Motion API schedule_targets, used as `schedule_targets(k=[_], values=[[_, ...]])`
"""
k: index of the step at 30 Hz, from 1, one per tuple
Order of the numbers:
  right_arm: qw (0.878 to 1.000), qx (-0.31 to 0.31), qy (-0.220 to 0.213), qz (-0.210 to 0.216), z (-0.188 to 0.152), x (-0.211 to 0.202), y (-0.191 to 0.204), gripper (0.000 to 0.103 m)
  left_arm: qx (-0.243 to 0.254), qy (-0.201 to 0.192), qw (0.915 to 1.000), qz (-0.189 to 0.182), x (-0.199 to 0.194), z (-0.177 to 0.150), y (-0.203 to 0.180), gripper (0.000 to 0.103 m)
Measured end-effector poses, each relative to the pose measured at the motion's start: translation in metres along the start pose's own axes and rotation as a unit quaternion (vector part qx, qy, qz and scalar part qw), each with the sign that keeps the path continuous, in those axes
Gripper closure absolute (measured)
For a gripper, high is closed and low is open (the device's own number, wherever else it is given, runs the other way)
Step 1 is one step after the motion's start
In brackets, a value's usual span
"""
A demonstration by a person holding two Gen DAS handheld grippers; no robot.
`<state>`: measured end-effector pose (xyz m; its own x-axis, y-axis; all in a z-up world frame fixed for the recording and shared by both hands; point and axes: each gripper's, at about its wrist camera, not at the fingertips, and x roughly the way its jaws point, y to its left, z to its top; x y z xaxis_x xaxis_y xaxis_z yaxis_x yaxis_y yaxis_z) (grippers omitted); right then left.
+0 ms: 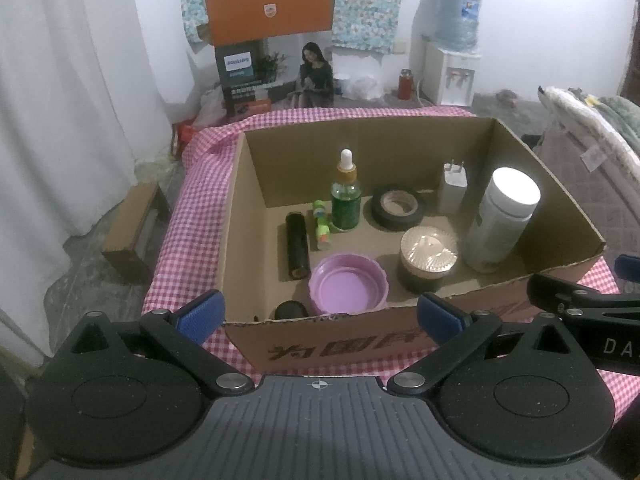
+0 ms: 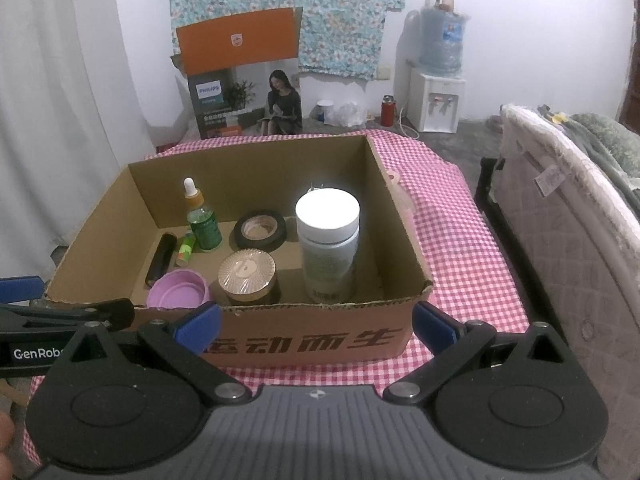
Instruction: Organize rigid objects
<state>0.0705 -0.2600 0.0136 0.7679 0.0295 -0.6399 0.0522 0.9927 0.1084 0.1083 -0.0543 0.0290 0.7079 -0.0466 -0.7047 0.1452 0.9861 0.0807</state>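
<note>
Left wrist view: the small things, such as the green bottle [image 1: 345, 204] and pink lid [image 1: 349, 289], are seen inside the cardboard box [image 1: 400, 342] on the checked cloth [image 1: 192, 200]. Nothing is held; both the left gripper [image 1: 318, 316] and right gripper [image 2: 316, 322] are spread wide. Sorting looks finished, or a next thing must be chosen.

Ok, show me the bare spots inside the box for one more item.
Inside the cardboard box, bare floor lies between the white bottle and the right wall, and along the back-left wall behind the dropper bottle. The front left is crowded: purple lid, gold-lidded jar, black tube.
</note>
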Motion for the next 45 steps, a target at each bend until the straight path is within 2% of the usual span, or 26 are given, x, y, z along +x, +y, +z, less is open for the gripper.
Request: schedule_targets(k=[45], values=[[1.0, -0.013, -0.002, -0.004, 0.0042, -0.0071, -0.0008, 0.0, -0.006, 0.002, 1.0, 0.001, -0.005, -0.0012, 0.0002, 0.0]])
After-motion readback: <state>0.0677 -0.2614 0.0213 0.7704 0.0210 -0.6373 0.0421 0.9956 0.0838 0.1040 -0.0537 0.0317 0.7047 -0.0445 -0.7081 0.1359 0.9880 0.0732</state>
